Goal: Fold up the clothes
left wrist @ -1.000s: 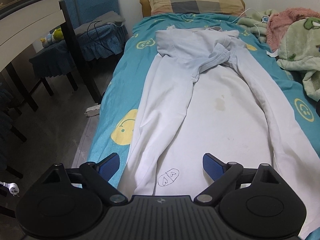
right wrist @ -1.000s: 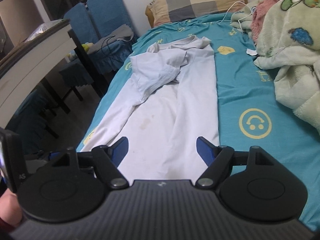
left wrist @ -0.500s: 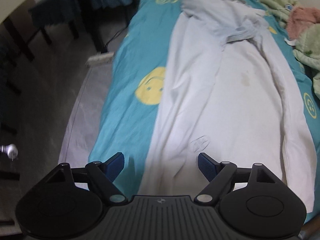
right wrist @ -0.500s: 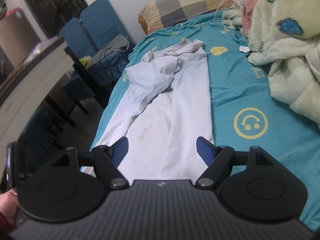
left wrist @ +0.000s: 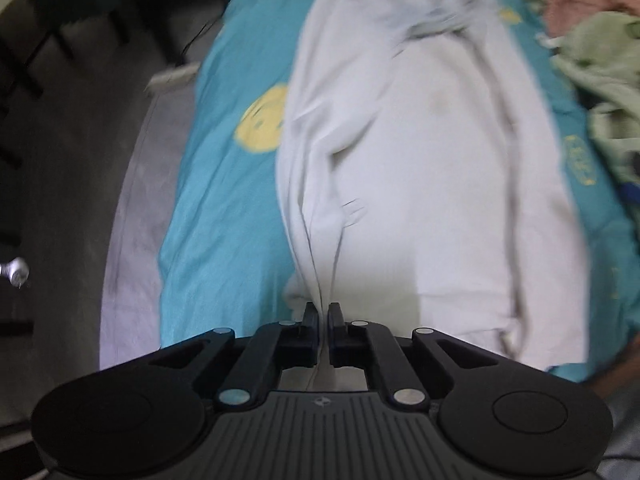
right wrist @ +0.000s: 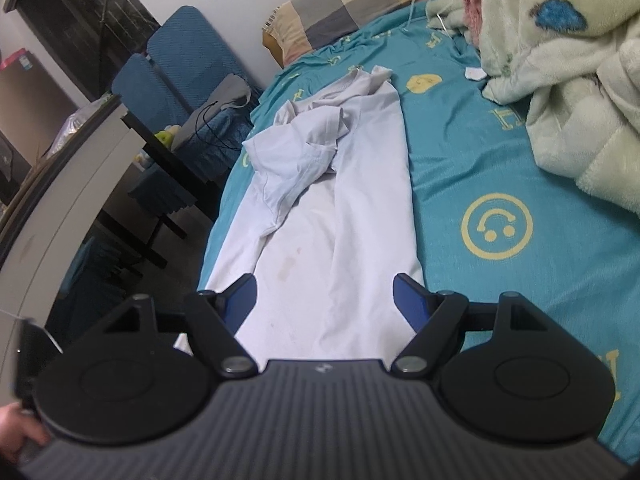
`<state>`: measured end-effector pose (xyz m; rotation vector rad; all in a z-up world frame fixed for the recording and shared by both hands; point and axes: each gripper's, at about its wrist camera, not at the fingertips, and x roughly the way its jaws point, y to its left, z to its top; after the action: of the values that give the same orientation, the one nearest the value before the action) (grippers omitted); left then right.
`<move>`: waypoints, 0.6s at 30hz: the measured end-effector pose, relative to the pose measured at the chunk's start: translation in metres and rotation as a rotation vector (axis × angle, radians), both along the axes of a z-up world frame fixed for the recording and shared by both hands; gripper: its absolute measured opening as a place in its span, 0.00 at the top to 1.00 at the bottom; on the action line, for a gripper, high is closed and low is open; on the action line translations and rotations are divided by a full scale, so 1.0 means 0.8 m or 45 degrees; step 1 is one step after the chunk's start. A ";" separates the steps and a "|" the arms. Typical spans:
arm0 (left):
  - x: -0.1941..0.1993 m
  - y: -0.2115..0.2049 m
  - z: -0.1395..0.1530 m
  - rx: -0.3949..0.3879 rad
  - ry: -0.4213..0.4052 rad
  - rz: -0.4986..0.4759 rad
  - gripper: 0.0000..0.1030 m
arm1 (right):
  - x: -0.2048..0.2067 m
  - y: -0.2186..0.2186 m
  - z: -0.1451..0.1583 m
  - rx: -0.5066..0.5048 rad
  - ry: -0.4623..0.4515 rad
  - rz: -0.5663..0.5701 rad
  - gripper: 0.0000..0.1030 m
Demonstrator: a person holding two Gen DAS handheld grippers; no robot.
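Note:
A long white garment point(left wrist: 432, 168) lies lengthwise on the teal bedsheet point(left wrist: 224, 216), with a bunched pale blue part point(left wrist: 424, 8) at its far end. My left gripper point(left wrist: 323, 314) is shut on the garment's near left hem, and the cloth rises in a ridge from the jaws. In the right wrist view the same garment point(right wrist: 340, 240) lies flat. My right gripper point(right wrist: 325, 294) is open and empty, held just above the garment's near edge with its blue pads on either side.
A green fleece blanket point(right wrist: 560, 60) and pink cloth point(left wrist: 580, 0) are piled on the bed's right side. A checked pillow point(right wrist: 360, 8) lies at the head. Blue chairs point(right wrist: 188, 68) and a dark table stand left of the bed, over grey floor point(left wrist: 80, 184).
My left gripper dropped to the garment's near left hem and closed on it, pulling the cloth into a ridge. My right gripper stayed open and tilted slightly.

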<state>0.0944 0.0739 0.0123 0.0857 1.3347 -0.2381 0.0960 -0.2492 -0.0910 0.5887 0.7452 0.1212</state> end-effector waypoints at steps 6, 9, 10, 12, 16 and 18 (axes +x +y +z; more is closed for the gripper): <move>-0.031 -0.011 0.034 -0.078 -0.120 -0.042 0.96 | 0.054 0.027 -0.037 0.268 0.137 0.094 0.40; -0.035 -0.004 0.033 -0.096 -0.128 -0.039 0.96 | 0.103 0.072 -0.061 0.430 0.226 0.209 0.41; -0.035 -0.002 0.031 -0.102 -0.128 -0.032 0.97 | 0.119 0.090 -0.072 0.482 0.262 0.249 0.41; -0.035 0.004 0.027 -0.117 -0.123 -0.022 0.97 | 0.148 0.126 -0.098 0.546 0.335 0.281 0.41; -0.032 0.015 0.017 -0.153 -0.109 -0.018 0.97 | 0.181 0.185 -0.137 0.556 0.383 0.326 0.47; -0.035 0.015 0.016 -0.173 -0.105 -0.030 0.98 | 0.190 0.199 -0.137 0.563 0.359 0.329 0.80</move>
<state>0.0667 0.0861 0.0253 -0.0028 1.2332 -0.3410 0.2479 -0.0904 -0.2010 0.9400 1.0785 0.4573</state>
